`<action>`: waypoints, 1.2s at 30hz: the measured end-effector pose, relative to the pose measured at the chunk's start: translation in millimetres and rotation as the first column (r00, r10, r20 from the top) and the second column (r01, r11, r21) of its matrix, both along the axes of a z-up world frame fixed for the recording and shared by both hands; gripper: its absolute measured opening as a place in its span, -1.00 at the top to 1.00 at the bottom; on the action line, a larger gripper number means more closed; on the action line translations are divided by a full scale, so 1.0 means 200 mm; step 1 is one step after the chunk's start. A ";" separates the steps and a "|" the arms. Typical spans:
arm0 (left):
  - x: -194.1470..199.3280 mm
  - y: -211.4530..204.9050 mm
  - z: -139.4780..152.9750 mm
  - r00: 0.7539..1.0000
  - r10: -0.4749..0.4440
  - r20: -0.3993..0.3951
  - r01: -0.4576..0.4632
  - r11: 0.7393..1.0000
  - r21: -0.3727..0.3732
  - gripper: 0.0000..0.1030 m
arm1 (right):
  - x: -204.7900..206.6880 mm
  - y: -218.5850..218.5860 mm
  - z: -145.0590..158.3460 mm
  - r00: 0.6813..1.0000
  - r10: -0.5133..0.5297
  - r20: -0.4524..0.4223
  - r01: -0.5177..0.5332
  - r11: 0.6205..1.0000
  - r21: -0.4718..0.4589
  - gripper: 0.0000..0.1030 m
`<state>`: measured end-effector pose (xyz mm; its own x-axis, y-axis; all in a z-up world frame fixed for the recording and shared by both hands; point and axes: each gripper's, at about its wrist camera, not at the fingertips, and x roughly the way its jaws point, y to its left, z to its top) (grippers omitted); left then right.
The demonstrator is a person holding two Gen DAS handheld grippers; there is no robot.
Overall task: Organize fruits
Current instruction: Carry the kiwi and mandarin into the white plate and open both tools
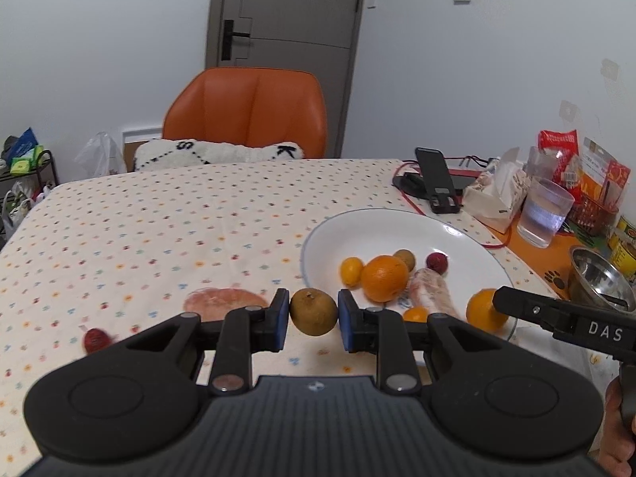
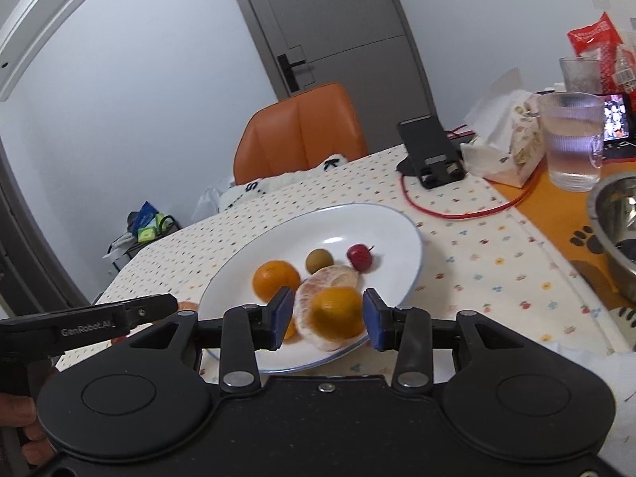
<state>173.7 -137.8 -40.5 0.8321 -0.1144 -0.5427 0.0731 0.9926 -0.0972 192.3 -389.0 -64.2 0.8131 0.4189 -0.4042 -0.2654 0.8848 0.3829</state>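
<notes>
Dotted tablecloth table (image 1: 159, 218), white plate (image 1: 357, 230), phone stand (image 1: 437, 183), glass (image 1: 544, 214), steel bowl (image 1: 600, 282), red fruit (image 1: 95, 340)

A brown round fruit (image 1: 313, 311) sits clamped between the left tool's (image 1: 313, 319) pads; oranges (image 1: 384, 278) lie on the white plate (image 1: 357, 230) just beyond, to its right.

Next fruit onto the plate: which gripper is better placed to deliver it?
Left. The left gripper already clamps the brown fruit just short of the plate rim. The right gripper is open over the plate, around an orange.
</notes>
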 end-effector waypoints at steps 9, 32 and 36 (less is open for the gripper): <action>0.06 -0.09 -0.02 0.999 -0.040 -0.008 0.040 0.999 0.003 0.52 | -0.02 -0.01 -0.01 1.000 0.012 0.005 -0.012 1.000 0.027 0.16; -0.07 0.07 0.04 1.000 0.015 0.016 -0.015 1.000 0.015 -0.43 | -0.09 0.12 0.04 0.999 0.038 0.010 -0.038 0.999 0.020 -0.05; -0.10 0.16 0.03 0.998 0.055 0.009 -0.055 0.998 0.010 -0.53 | -0.10 0.18 0.06 0.998 0.052 0.026 -0.053 0.999 0.003 -0.34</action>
